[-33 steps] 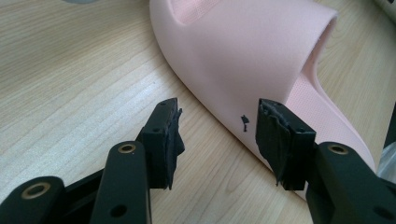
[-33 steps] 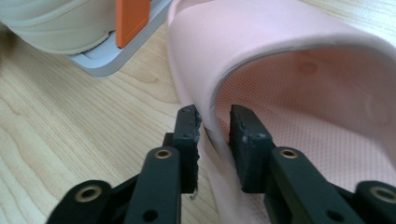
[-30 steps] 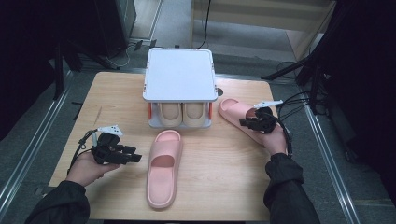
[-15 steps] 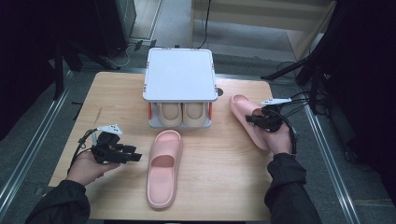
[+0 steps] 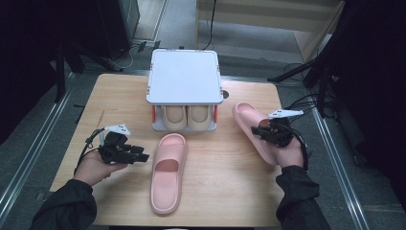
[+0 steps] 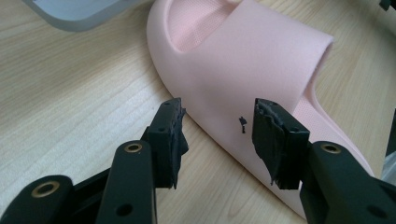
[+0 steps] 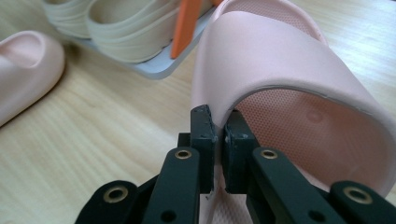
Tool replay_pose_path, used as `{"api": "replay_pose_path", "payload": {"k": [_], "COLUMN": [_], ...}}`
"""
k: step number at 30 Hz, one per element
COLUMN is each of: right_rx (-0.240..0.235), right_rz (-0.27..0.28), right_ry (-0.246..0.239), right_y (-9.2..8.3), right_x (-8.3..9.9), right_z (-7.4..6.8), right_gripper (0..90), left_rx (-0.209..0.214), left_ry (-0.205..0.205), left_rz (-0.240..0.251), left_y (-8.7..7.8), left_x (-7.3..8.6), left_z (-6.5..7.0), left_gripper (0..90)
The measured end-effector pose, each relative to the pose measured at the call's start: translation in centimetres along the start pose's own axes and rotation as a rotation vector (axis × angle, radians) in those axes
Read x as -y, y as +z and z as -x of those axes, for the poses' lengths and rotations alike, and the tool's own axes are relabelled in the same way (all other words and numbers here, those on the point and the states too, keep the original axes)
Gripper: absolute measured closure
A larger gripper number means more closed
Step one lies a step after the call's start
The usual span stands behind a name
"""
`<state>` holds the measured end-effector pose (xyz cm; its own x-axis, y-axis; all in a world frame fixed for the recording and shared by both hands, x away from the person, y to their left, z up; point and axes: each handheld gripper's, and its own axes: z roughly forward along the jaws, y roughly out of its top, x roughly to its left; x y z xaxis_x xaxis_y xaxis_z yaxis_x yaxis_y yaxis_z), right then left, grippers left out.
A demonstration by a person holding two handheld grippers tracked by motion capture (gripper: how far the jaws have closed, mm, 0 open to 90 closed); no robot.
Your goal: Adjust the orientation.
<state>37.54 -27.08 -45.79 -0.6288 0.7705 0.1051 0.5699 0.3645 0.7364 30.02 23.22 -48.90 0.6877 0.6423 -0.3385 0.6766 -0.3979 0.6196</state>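
Here my right gripper [image 7: 217, 133] shows fingers pinching the right slipper's [image 7: 280, 79] strap edge; my left gripper [image 6: 217, 135], fingers spread and just closing, faces the left slipper [image 6: 252, 70].

In the high view the white lid of the shoe rack [image 5: 184, 76] hides all but the near ends of the beige slippers [image 5: 186, 117] beneath it, and the right gripper [image 5: 265, 132] and the hand holding it cover the near part of the right pink slipper [image 5: 249, 120]. In the left gripper view the middle pink slipper [image 6: 243, 70] is cut off at the top and right edges. In the right gripper view the held slipper's strap hides the jaw tips, and the frame's right edge cuts it off.
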Motion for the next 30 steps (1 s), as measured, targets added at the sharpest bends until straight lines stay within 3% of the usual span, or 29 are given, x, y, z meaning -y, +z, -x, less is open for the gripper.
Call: {"api": "replay_pose_path", "payload": {"k": [4, 10, 14, 19, 30], "right_rx": [-0.011, -0.037, -0.049, -0.067, -0.115], "right_rz": [-0.015, -0.04, -0.046, -0.059, -0.092], "right_ry": [-0.007, 0.018, -0.016, -0.029, -0.071], "right_y": [-0.5, -0.6, -0.6, -0.4, 1.5], "right_x": [0.6, 1.5, 1.9, 2.4, 2.6], "right_z": [-1.5, -3.8, -5.8, -7.9, -11.2], "right_gripper": [85.2, 85.1, 85.0, 85.1, 85.0], "left_rx": [0.001, -0.008, -0.011, -0.007, -0.013], "left_ry": [0.003, 0.023, 0.042, 0.036, 0.063], "left_rz": [0.0, 0.022, 0.016, 0.023, 0.006], "left_y": [0.2, 0.3, 0.5, 0.6, 1.0], "left_x": [-0.5, -1.3, -1.6, -1.9, -2.2], "left_z": [-0.2, 0.0, 0.0, -0.2, 0.0], "left_gripper": [53.8, 61.5, 62.5, 62.4, 61.5]}}
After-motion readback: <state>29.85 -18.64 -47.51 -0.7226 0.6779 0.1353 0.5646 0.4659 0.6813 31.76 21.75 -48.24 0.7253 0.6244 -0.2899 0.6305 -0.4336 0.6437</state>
